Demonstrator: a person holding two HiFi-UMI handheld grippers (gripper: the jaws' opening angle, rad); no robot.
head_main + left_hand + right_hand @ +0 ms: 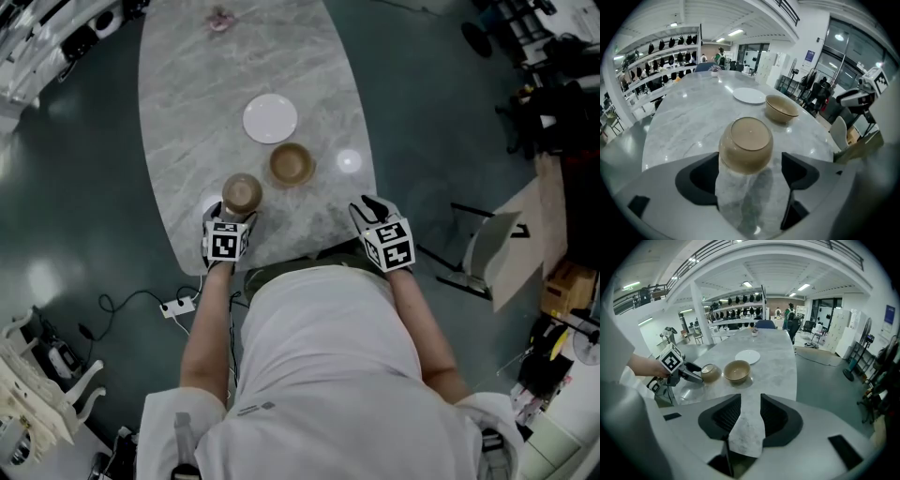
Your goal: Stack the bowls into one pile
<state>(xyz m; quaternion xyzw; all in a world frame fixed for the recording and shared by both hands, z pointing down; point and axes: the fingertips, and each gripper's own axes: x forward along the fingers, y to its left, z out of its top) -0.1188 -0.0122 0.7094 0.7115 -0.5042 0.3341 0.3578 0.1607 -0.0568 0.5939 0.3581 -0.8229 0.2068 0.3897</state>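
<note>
- Grey-veined marble forms the oval bench (187,141), which carries two bowls and a flat white round plate (270,118) at the far side.
- Nearest the person sits a small rounded tan bowl (242,193), close to the near left edge of the bench. Whether it stands upright or tipped is hard to tell.
- A wider brown bowl (292,164) stands upright and empty just right of and beyond it. The two are near each other but not touching, and the plate lies apart beyond them.
- The left gripper (749,159) reaches to the tan bowl with its fingers (701,176) spread to either side. The left finger looks to meet the bowl's wall, while a strip of bench shows between the bowl and the right finger, so the bowl is flanked, not clamped.
- The right gripper (751,401) is at the near right edge of the bench, well apart from both bowls. Its fingers (776,418) are released with a narrow gap, and only marble shows between them.
- Judged from this layout, the pile is not begun, since each bowl rests separately on the bench.
- Closing on the tan bowl appears to be the step in hand. Lifting it and setting it into the brown bowl remains.
</note>
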